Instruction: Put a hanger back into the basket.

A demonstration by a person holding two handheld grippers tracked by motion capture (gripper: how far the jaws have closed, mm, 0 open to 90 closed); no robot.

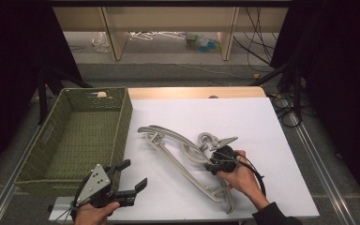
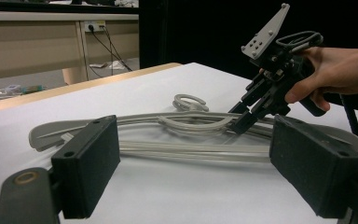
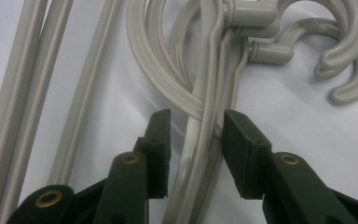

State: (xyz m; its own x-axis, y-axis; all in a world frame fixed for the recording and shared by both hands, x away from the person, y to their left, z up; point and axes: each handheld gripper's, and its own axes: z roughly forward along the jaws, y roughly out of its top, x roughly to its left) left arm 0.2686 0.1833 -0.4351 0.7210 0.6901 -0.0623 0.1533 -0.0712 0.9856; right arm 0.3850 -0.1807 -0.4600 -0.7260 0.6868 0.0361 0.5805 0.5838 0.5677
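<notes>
Right gripper view is showing the right gripper (image 3: 193, 123) straddling the shoulder bars of the hangers (image 3: 205, 93) just below their hooks (image 3: 340, 60). The jaws are standing either side of the bars with slim gaps showing, so I judge them not yet pressing, nothing gripped.

The risk lies in the tangle. Several hangers are lying stacked and interlocked, and one curved loop is crossing the very bars between the jaws. A bite here is likely taking two or three bars at once, so a lift could drag the whole bundle, or shed a loose hanger partway. A thin bar could also twist out from between the pads.

In the high view the hangers (image 1: 183, 157) are lying flat on the white table (image 1: 262, 122), right of the basket (image 1: 47, 150), long axis running diagonally from far left to near right, hooks pointing to the far right.

The left gripper (image 1: 133, 176) is hanging wide apart, holding nothing, near the basket's near corner.
</notes>
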